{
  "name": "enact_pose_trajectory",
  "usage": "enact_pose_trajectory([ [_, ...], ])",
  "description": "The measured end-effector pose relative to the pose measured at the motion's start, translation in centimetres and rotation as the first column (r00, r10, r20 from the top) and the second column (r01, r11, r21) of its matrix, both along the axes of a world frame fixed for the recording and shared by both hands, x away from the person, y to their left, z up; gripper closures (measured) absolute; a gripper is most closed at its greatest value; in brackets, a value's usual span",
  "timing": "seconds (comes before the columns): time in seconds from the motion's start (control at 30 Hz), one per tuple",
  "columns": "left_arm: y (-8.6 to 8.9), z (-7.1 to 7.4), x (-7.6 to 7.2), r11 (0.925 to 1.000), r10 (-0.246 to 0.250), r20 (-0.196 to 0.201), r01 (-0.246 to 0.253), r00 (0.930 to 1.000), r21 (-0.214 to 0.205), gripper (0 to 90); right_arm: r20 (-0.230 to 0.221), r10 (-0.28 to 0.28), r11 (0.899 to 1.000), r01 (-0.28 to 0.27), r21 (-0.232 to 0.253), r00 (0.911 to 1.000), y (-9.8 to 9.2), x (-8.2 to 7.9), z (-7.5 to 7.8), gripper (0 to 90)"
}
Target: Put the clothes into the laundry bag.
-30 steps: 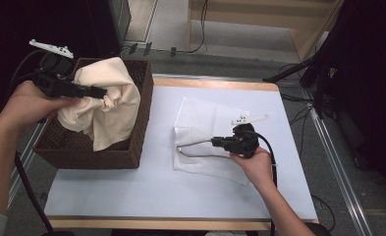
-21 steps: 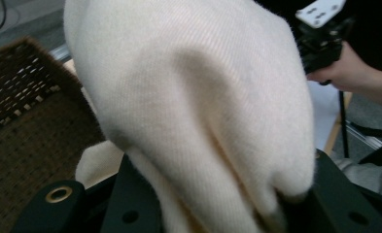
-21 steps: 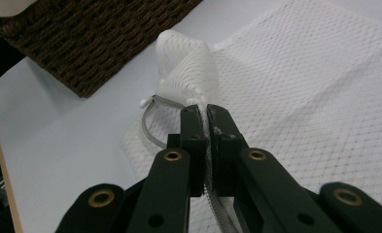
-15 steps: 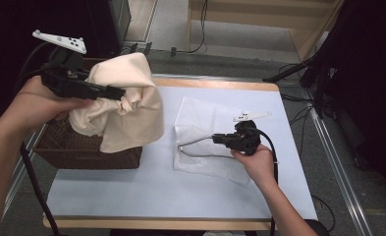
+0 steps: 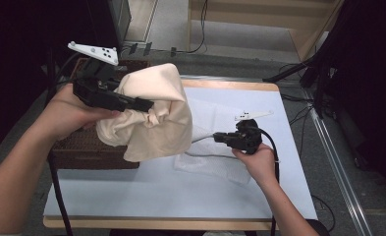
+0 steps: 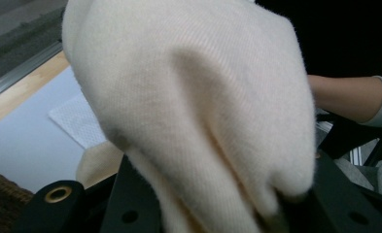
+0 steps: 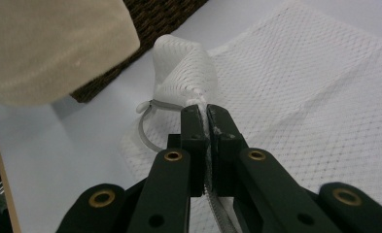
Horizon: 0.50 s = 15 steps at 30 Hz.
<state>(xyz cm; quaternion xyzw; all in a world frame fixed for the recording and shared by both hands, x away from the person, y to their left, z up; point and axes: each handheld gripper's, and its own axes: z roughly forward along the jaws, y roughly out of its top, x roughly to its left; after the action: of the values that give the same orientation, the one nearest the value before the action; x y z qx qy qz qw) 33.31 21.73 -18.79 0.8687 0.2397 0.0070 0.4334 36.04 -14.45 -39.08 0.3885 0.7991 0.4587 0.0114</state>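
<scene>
Left claw (image 5: 144, 104) grips the cream cloth (image 5: 156, 115) above the basket (image 5: 85, 150), right claw (image 7: 203, 116) pinches the mesh bag (image 7: 295, 87) mouth; next, probably stuffing the cloth inside.

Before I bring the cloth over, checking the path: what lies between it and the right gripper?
High view: just the mesh bag, held up by the right gripper, beside the cloth.

Table (image 5: 180, 196) with basket (image 5: 82, 152), mesh bag (image 5: 220, 162)
</scene>
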Motion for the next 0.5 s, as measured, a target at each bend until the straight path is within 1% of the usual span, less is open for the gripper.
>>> enact_pose_trajectory([
  [0.1,-0.7,-0.9,-0.5,0.9998,-0.018,0.001,0.018,0.9998,0.003,62.7,0.003,0.000,1.000,0.000,-0.003,1.0000,0.0,0.1,0.0,87.5],
  [0.13,-0.9,-1.1,-0.7,0.9997,-0.026,-0.006,0.026,0.9996,-0.002,62.7,0.004,-0.001,1.000,0.001,-0.005,1.0000,0.0,0.1,0.1,87.5],
  [0.27,-1.8,-2.1,-1.5,0.9986,-0.053,-0.010,0.053,0.9986,0.000,62.7,0.003,-0.003,1.000,0.003,-0.007,1.0000,0.2,0.1,0.1,87.6],
  [0.33,-2.2,-2.6,-1.8,0.9978,-0.066,-0.024,0.066,0.9975,0.001,62.6,0.000,-0.003,1.000,0.003,-0.007,1.0000,0.3,0.1,0.1,87.6],
  [0.4,-2.4,-2.9,-2.1,0.9973,-0.073,-0.029,0.073,0.9969,-0.003,62.6,0.003,0.001,1.000,-0.001,-0.007,1.0000,0.3,0.1,0.2,87.6],
  [0.5,-2.7,-3.6,-2.6,0.9968,-0.079,-0.025,0.078,0.9966,-0.013,62.6,0.002,0.000,1.000,0.000,-0.003,1.0000,0.4,0.1,0.2,87.5],
])
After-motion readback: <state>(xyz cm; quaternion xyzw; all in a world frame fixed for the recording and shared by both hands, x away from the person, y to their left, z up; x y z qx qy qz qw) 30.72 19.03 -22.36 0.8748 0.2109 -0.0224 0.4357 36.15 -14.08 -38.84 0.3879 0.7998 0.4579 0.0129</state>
